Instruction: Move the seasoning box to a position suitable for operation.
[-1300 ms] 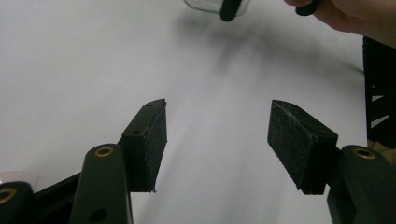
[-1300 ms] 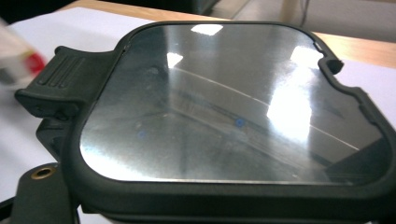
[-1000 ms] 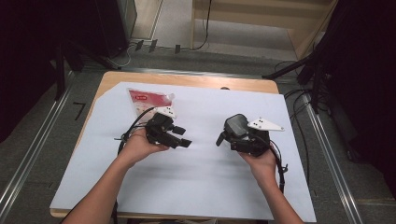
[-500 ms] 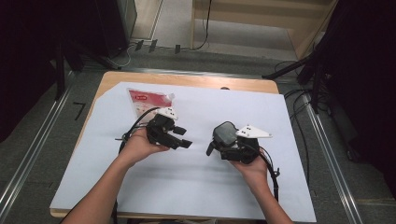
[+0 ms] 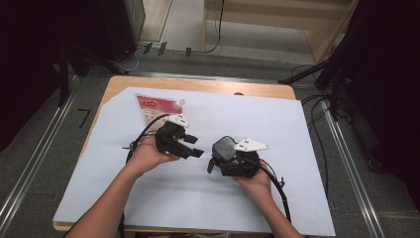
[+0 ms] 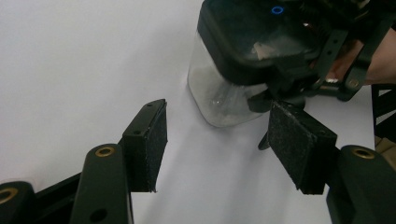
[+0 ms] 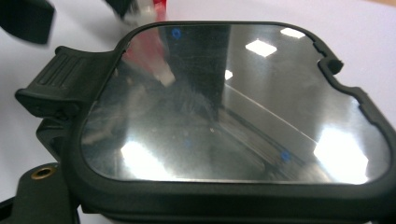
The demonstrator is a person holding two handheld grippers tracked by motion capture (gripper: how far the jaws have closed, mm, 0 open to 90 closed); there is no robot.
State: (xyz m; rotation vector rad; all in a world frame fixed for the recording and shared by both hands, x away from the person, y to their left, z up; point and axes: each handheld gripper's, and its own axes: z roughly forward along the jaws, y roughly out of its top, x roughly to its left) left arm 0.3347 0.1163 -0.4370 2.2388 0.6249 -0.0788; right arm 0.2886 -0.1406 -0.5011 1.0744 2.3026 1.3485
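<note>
The left gripper rests low over the white sheet, jaws apart with nothing between them, pointed at the box as if ready to take or steady it. Behind it, a red-and-white pouch lies flat near the sheet's far left corner, likely waiting its turn. To the right, the right gripper grips a clear box with a dark lid, carried lid-up just beside the left jaws, probably to keep it level.

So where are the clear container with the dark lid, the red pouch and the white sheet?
container (image 6: pixel 219 100), left gripper view, on its clear wall
pouch (image 5: pixel 151 108), high view, on its red front
sheet (image 5: pixel 198 198), high view, on a bare part
</note>
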